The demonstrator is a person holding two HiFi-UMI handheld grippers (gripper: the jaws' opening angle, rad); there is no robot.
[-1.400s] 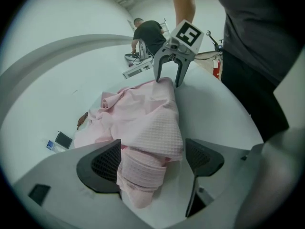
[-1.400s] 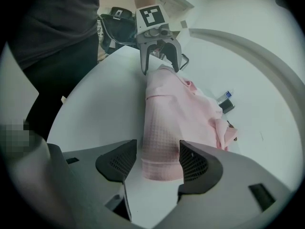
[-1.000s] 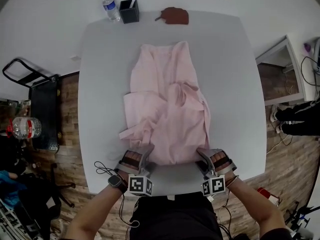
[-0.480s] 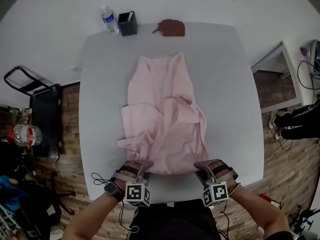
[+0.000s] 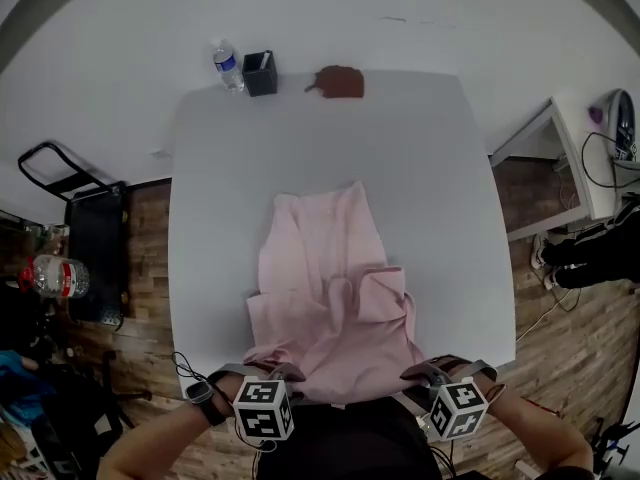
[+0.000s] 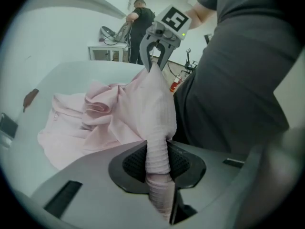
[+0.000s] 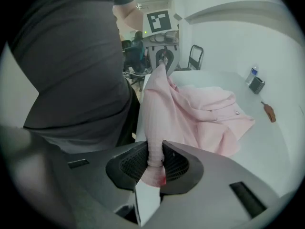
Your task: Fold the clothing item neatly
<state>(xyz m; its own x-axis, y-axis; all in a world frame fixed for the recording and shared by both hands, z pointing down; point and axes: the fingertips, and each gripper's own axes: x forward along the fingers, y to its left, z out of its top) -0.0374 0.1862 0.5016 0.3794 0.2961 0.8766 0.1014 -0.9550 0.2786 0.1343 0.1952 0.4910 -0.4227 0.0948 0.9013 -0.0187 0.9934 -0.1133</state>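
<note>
Garment: the pink garment [image 5: 335, 298] is laid lengthwise on the white table [image 5: 430, 168], with its far end near the table's middle and its near hem drawn over the near edge toward the person; loose folds are bunched across its middle
Left gripper: the left gripper [image 6: 157, 167] is closed tight on the near-left corner of the hem; a rolled bunch of pink cloth is pinched between the ribbed pads and runs out past the jaw tips
Right gripper: the right gripper [image 7: 153, 162] is likewise clamped on the near-right corner; a narrow fold of cloth is squeezed between its pads
Garment against the grippers: the hem is stretched from one pair of jaws to the other, and the rest of the cloth is let fall away from them onto the table
Hand pose: both grippers are held low at the near table edge, just in front of the person's dark shirt [image 6: 238, 66], set apart by the garment's width; the forearms are angled in from the lower corners of the head view
Far edge: a water bottle [image 5: 227, 65], a black holder [image 5: 261, 73] and a brown object [image 5: 338, 82] are ranged there, well apart from the garment
</note>
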